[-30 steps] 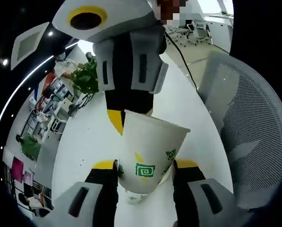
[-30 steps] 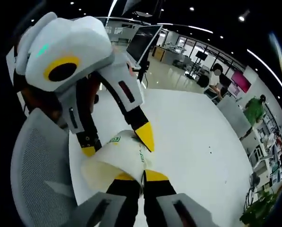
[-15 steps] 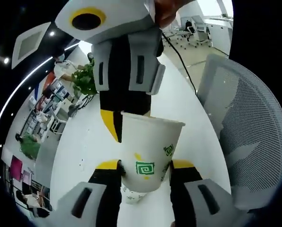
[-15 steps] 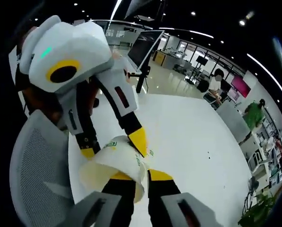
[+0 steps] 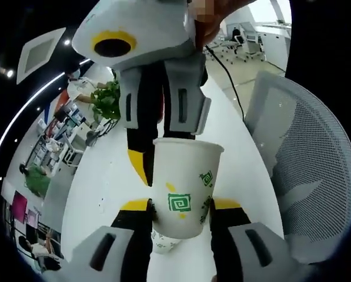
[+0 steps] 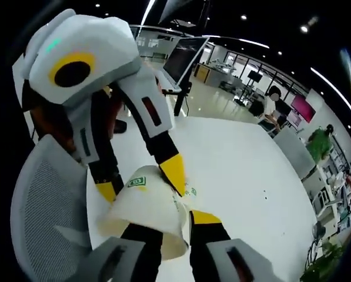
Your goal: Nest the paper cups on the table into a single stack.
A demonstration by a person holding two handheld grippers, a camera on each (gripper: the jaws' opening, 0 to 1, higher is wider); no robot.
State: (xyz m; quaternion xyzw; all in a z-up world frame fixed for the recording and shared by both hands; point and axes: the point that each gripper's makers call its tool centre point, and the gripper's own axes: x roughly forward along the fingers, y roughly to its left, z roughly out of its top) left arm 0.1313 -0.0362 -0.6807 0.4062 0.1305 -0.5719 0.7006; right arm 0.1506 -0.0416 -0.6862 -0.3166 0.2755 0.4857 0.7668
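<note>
A white paper cup (image 5: 184,188) with green logos stands upright between my left gripper's (image 5: 181,205) jaws, which are shut on its lower half. Under it a second cup end (image 5: 162,242) with green print peeks out; whether the two are nested is hidden. The right gripper reaches down from above, and its yellow fingertip (image 5: 139,166) lies against the cup's outer wall. In the right gripper view the cup (image 6: 146,205) turns its mouth toward the camera. My right gripper (image 6: 176,226) straddles its rim with the jaws apart. The left gripper (image 6: 141,180) holds the cup's far end.
The white table (image 5: 99,176) (image 6: 251,170) stretches under both grippers. A grey mesh office chair (image 5: 307,170) (image 6: 43,205) stands close beside it. Farther off are a potted plant (image 5: 107,100), a dark monitor (image 6: 181,53) and people at desks.
The cup has gone from tilted to upright in the left jaws. The right gripper's jaws have spread apart at the rim, and its fingertip has slid lower along the cup's wall.
</note>
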